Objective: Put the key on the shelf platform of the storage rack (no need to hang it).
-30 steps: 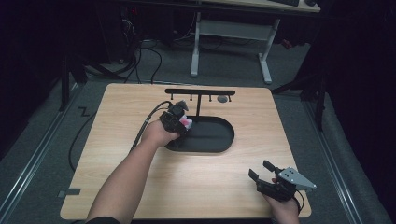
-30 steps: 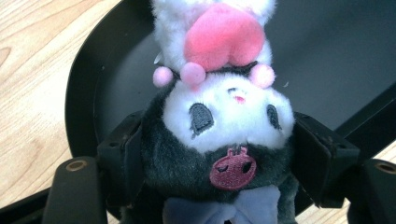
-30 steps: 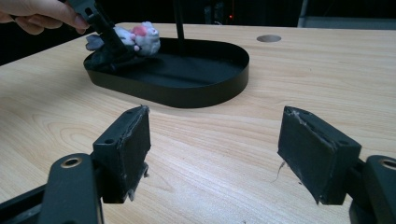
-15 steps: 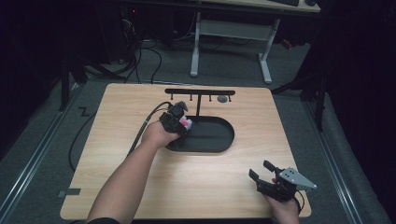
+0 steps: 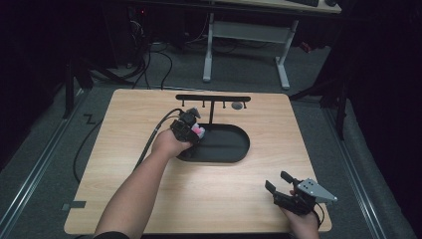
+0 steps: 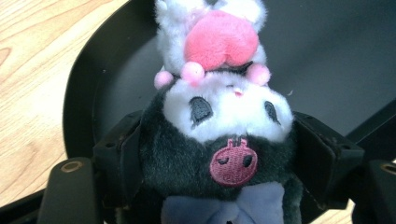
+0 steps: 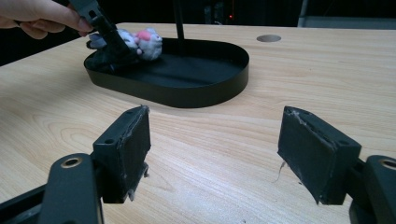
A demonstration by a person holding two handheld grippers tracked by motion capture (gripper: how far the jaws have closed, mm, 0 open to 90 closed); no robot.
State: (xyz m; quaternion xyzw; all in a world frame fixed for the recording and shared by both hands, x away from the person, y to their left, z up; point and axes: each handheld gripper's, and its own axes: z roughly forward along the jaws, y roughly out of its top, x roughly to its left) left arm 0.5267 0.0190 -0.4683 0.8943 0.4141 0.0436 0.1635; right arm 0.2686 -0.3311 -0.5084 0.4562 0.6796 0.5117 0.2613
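Left gripper jaws flank plush toy at its dark body, just been easing apart; pads touching fur, grip loosening — looks like release into black oval tray. Toy lies at tray's left end, head pointing away from gripper. Right gripper spread wide, nothing between, parked low over desk near front right corner, likely kept clear. Hook stand rises behind tray.

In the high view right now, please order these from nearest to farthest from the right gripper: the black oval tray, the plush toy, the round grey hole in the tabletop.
From the right gripper at the near right corner:
1. Black oval tray, mid-table, up and left.
2. Plush toy, at the tray's left end, between the left gripper's jaws.
3. Round grey hole, near the far edge.
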